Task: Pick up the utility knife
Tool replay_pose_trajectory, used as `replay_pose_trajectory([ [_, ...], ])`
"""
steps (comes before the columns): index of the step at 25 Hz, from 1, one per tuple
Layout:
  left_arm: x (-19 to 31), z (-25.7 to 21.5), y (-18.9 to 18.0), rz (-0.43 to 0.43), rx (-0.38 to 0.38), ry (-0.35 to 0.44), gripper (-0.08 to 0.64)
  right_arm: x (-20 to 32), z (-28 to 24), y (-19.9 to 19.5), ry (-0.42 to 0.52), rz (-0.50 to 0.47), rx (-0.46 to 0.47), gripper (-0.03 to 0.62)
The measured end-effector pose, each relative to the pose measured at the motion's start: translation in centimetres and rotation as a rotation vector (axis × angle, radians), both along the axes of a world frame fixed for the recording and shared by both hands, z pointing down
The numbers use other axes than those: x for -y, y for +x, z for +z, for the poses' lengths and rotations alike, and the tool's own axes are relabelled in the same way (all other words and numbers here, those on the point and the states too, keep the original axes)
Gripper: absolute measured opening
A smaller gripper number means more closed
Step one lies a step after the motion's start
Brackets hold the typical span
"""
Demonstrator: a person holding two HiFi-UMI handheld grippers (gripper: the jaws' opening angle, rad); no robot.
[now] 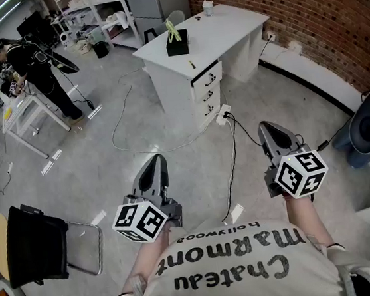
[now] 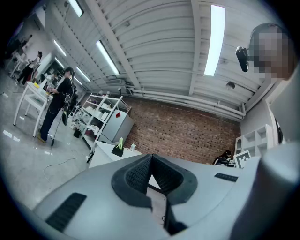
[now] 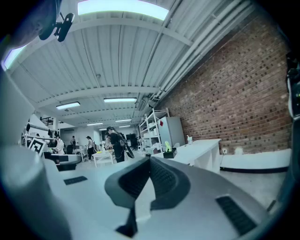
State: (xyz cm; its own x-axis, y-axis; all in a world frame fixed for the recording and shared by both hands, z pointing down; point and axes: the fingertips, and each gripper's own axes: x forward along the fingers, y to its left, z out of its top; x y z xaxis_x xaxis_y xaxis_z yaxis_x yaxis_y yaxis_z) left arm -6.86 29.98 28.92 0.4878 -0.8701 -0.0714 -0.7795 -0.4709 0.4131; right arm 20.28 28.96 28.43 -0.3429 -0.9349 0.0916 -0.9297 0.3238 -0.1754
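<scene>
— What surrounds the two grippers?
— Both are held level over grey floor (image 1: 93, 162). The left gripper (image 1: 155, 162) and the right gripper (image 1: 267, 128) each have their jaws pressed together with nothing between them. Ahead of both stands a white desk (image 1: 223, 25) with drawers and a black box (image 1: 177, 43) on top.
— And the knife?
— A small slim thing (image 1: 192, 63) lies on the desk just beside the box, but it is too small to name.
— What's in the way?
— A black cable (image 1: 233, 171) runs between the grippers to a power strip (image 1: 223, 114) at the desk's foot. A black chair (image 1: 33, 243) stands left of the left gripper. A brick wall (image 1: 302, 9) runs right of the right one. Open floor reaches the desk.
</scene>
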Motion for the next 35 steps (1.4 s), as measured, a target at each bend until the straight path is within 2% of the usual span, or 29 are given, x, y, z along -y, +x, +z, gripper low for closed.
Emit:
replay_pose_trajectory([
  [9, 1.0, 1.1, -0.3, -0.002, -0.005, -0.039, 0.000, 0.9, 1.4, 0.0, -0.043, 0.004, 0.026, 0.003],
  [15, 4.4, 2.3, -0.1, -0.009, -0.008, -0.055, 0.000, 4.0, 2.5, 0.3, -0.052, -0.013, 0.042, 0.003],
  [21, 10.3, 2.9, 0.4, -0.009, -0.010, -0.065, 0.000, 9.9, 2.9, 0.8, -0.064, -0.024, 0.063, 0.003],
  [31, 22.8, 0.9, 0.8, -0.002, -0.016, -0.028, 0.002, 21.8, 1.2, 0.8, -0.055, -0.022, 0.044, 0.003],
  [35, 26.8, 1.6, -0.1, -0.020, -0.021, -0.054, 0.000, 26.1, 1.4, 0.4, -0.066, -0.021, 0.059, 0.003],
])
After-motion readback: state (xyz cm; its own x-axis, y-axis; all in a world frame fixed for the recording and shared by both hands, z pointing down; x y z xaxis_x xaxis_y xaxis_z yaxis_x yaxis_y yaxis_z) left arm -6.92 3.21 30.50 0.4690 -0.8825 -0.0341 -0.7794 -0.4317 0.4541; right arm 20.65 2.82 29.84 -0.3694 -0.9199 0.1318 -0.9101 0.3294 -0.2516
